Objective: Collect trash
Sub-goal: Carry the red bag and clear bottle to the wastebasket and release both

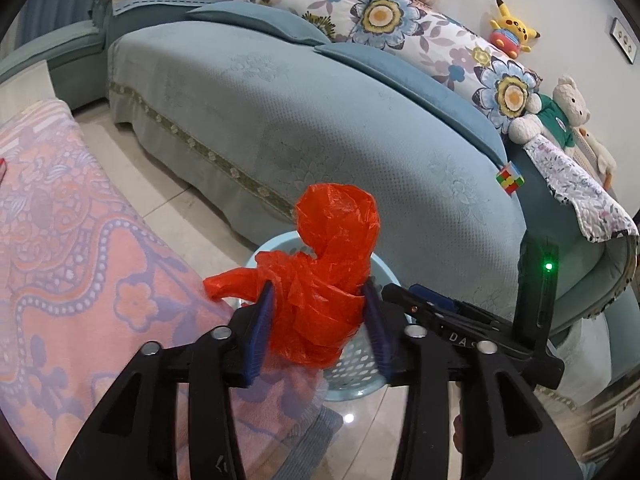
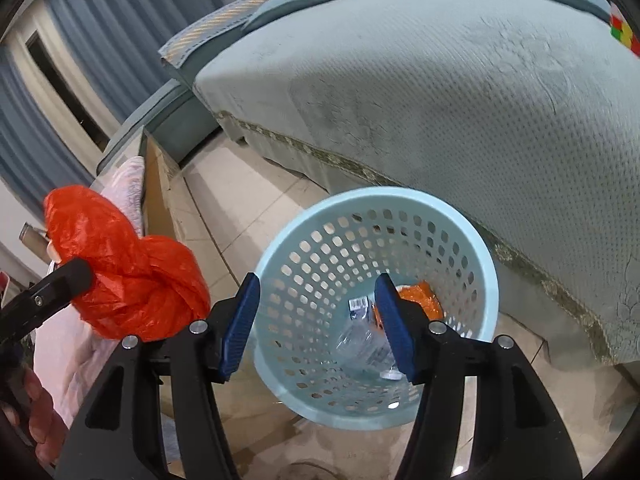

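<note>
Red bag between left tongs — above basket.

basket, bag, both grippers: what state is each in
red plastic bag: crumpled, between the left gripper's pads, above the basket
left gripper: partly open around the bag
right gripper: open, empty
basket: upright on floor, holding a clear bottle and orange wrapper
</note>
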A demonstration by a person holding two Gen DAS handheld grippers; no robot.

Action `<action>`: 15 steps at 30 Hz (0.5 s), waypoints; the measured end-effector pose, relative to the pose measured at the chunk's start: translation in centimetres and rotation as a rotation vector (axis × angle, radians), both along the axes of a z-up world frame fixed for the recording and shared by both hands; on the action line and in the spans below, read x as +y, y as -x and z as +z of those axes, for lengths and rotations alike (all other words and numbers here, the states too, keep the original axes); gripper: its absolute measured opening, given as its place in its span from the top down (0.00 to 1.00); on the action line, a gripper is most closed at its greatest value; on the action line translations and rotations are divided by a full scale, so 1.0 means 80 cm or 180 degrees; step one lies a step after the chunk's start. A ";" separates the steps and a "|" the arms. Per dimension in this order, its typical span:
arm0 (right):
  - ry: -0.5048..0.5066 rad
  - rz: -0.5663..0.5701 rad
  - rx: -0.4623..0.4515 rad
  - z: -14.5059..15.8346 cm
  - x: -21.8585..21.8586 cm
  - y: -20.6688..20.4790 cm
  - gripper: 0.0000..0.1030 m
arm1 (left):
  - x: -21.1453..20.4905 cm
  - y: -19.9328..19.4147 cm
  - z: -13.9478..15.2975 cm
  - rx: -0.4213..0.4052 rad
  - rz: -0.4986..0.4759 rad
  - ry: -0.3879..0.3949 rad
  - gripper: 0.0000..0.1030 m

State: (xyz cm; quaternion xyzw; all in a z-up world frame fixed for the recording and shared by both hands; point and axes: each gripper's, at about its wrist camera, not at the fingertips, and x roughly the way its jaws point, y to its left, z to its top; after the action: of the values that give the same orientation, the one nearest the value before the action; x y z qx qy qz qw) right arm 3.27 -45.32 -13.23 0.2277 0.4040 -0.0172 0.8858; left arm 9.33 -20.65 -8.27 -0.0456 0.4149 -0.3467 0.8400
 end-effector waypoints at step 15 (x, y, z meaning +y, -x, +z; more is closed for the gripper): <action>0.0240 0.0042 -0.0248 0.054 0.020 0.011 0.46 | 0.024 0.003 0.025 -0.0138 0.0185 0.0188 0.44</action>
State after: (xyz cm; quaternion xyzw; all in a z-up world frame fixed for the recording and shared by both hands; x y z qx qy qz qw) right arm 2.40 -43.73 -8.91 0.1919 0.3698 -0.0177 0.9089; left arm 9.05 -18.72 -6.28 -0.0749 0.3846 -0.3352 0.8568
